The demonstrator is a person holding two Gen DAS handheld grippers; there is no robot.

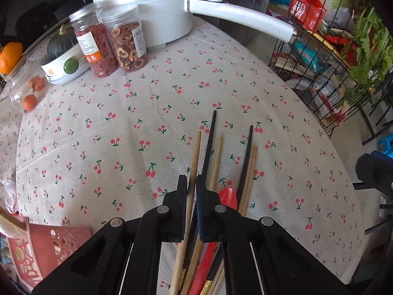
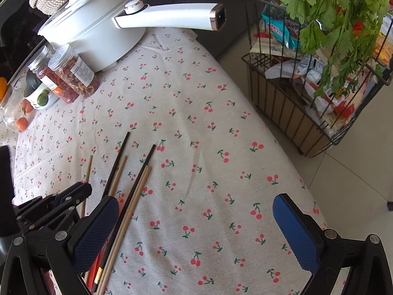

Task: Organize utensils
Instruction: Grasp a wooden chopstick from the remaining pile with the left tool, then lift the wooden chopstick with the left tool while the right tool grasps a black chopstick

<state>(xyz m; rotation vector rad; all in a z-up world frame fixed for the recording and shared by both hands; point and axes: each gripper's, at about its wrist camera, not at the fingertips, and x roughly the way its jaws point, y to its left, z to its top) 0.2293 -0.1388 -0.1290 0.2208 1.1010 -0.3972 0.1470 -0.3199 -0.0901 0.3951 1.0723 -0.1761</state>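
Observation:
Several wooden and black chopsticks and a red spoon lie in a loose bundle on the cherry-print tablecloth. My left gripper is shut on one light wooden chopstick, which runs between its jaws. In the right wrist view the same chopsticks lie at the left. My right gripper is open and empty, its left pad beside the chopsticks. The left gripper shows at the left edge there.
A white electric pot with a long handle stands at the back, two jars and a squash in a bowl beside it. A red perforated holder is at the lower left. A wire rack stands right of the table.

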